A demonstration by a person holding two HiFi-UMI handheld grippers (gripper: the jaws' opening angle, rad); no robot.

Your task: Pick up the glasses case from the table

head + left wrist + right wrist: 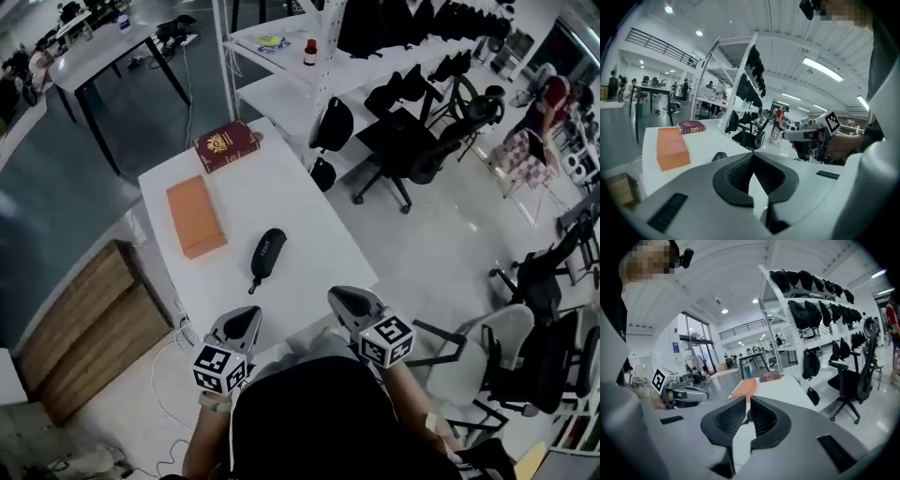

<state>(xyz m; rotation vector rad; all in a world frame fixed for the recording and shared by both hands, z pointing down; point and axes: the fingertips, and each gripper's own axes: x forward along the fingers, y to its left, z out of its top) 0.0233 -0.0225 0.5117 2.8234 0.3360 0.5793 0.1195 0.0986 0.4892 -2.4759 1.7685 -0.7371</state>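
Observation:
The black glasses case [268,255] lies on the white table [309,234], toward its near edge, with a short strap trailing toward me. My left gripper [246,319] hovers at the near edge, just short of the case and a little to its left, jaws shut and empty. To the right of the case, my right gripper [347,298] is at the table's near right corner, also shut with nothing in it. In the left gripper view the case [719,155] peeks over the closed left gripper [753,154]. The right gripper [747,399] shows its jaws together.
An orange box [196,216] lies left of the case and a dark red book [226,145] at the table's far end. A wooden crate [84,328] stands left of the table. Black office chairs [403,141] and a white rack [319,75] stand to the right.

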